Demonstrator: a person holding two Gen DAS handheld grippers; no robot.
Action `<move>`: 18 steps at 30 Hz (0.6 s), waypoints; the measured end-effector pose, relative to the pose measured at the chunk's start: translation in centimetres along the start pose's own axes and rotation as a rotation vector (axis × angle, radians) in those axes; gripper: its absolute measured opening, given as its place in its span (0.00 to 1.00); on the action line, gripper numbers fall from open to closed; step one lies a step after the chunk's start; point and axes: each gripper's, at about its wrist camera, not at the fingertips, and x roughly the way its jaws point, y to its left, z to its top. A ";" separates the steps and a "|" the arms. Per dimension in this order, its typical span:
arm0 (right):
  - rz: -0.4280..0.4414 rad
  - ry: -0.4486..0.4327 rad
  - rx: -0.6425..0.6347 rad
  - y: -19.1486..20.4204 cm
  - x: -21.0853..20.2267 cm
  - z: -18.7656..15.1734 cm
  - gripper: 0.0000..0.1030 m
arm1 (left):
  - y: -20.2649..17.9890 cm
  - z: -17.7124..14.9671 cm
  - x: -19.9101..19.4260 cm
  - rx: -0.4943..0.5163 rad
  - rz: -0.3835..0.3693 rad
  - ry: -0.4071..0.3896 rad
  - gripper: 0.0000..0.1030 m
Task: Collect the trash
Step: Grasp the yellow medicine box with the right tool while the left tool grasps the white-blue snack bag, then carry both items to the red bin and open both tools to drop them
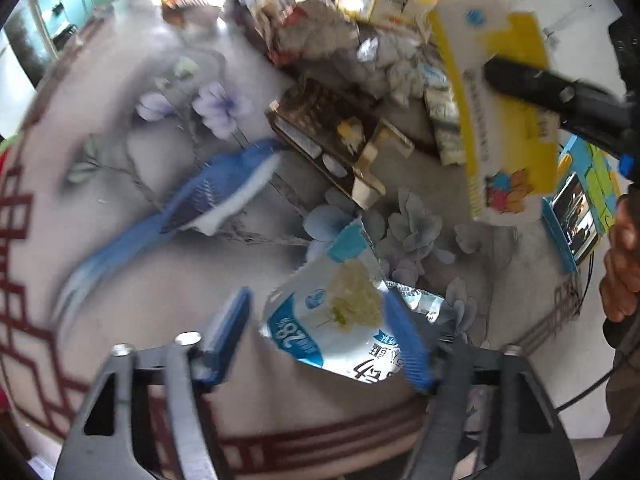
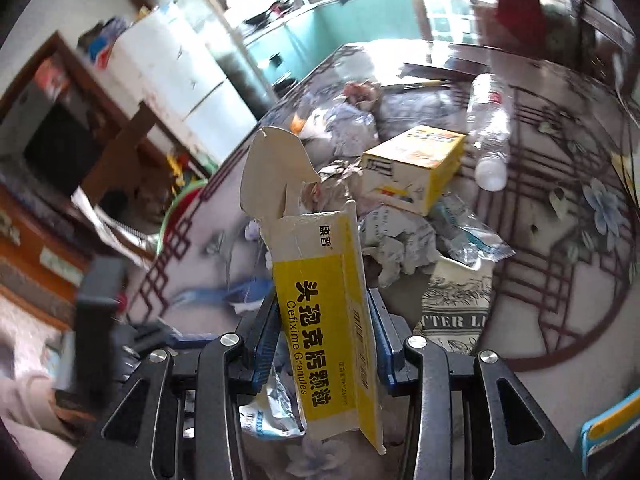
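Observation:
My right gripper [image 2: 322, 320] is shut on a yellow and white medicine box [image 2: 324, 312], held upright above the table with its top flap open. The same box [image 1: 496, 92] hangs in the upper right of the left wrist view. My left gripper [image 1: 320, 320] is open; a white and blue foil sachet [image 1: 340, 312] lies between its blue pads, resting against the right pad [image 1: 408, 340]. A heap of trash [image 2: 400, 184] lies on the table: crumpled paper, a yellow carton [image 2: 416, 164], an empty plastic bottle [image 2: 490, 128], a dark box [image 1: 332, 136].
The round table [image 1: 120, 300] has a grey top printed with flowers and a blue bird, edged with red lattice. A blue-cased phone [image 1: 576, 212] lies at its right edge. A fridge [image 2: 176, 68] and a green basin [image 2: 180, 208] stand beyond the table.

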 end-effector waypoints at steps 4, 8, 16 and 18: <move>0.016 -0.020 0.067 -0.7 -0.6 0.2 0.38 | -0.3 0.1 0.1 0.026 -0.025 -0.003 0.12; 0.023 -0.038 0.088 -0.7 -1.4 -0.1 0.38 | 0.6 0.3 -0.7 0.008 -0.051 -0.027 0.04; 0.050 -0.091 0.070 2.3 -1.4 0.6 0.38 | 4.1 2.1 -5.8 -0.045 0.003 -0.167 0.03; 0.059 -0.102 0.059 3.3 -1.4 1.1 0.38 | 4.7 2.4 -6.9 -0.044 0.023 -0.198 0.03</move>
